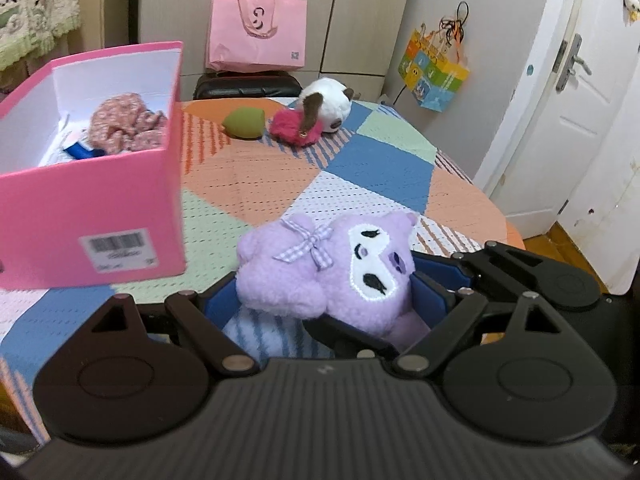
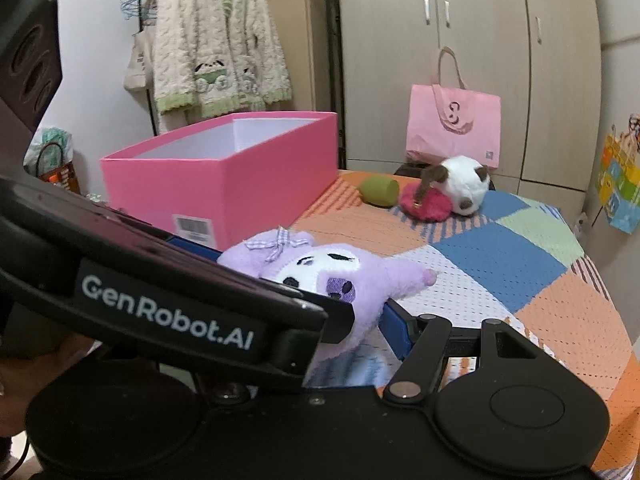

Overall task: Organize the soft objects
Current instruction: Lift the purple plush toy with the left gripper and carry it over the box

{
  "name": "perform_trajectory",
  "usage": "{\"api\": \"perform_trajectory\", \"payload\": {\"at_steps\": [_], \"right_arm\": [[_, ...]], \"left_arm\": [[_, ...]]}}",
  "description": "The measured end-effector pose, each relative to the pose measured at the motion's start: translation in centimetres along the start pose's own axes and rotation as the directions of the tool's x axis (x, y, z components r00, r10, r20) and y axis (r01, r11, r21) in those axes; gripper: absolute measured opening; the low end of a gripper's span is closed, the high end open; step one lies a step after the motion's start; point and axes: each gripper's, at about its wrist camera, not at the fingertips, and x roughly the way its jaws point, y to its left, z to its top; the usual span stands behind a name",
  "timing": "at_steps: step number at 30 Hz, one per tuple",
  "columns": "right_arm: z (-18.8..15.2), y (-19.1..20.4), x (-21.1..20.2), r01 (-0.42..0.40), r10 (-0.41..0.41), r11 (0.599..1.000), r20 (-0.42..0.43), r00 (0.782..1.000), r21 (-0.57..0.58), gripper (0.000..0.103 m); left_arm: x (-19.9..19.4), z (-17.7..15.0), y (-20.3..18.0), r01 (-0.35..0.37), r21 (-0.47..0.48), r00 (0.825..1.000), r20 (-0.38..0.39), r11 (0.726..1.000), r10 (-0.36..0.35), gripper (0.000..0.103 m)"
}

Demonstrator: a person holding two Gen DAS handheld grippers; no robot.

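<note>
Left wrist: both grippers (image 1: 320,304) clamp your purple plush (image 1: 320,272), light and squashy, pink box (image 1: 92,216) at 10 o'clock.

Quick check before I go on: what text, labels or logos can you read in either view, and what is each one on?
"GenRobot.AI": white letters on the black left gripper body in the right wrist view.
Barcode sticker on the pink box: digits too blurred to read.
Pink tote bag: a curly dark logo and a small square code, neither readable.
Colourful paper bag: only pictures, too small.
</note>
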Motion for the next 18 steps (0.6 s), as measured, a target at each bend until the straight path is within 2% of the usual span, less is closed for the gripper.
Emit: {"api": "perform_trajectory", "payload": {"at_steps": [12,18], "right_arm": [[1.2,5.2,-2.0,-0.009,0.009,0.999,-0.023,1.0,-0.038,0.071],[2.8,7.2,-2.8,-0.034,0.035,0.996,0.018,0.999,-0.084,0.071]], "left_arm": [[-5.0,-2.1,2.4,-0.01,-0.064,0.998,0.055,0.998,0.014,0.089],[-8.0,-1.8,3.4,-0.038,-0.071,0.991,0.123,0.997,0.047,0.089]]}}
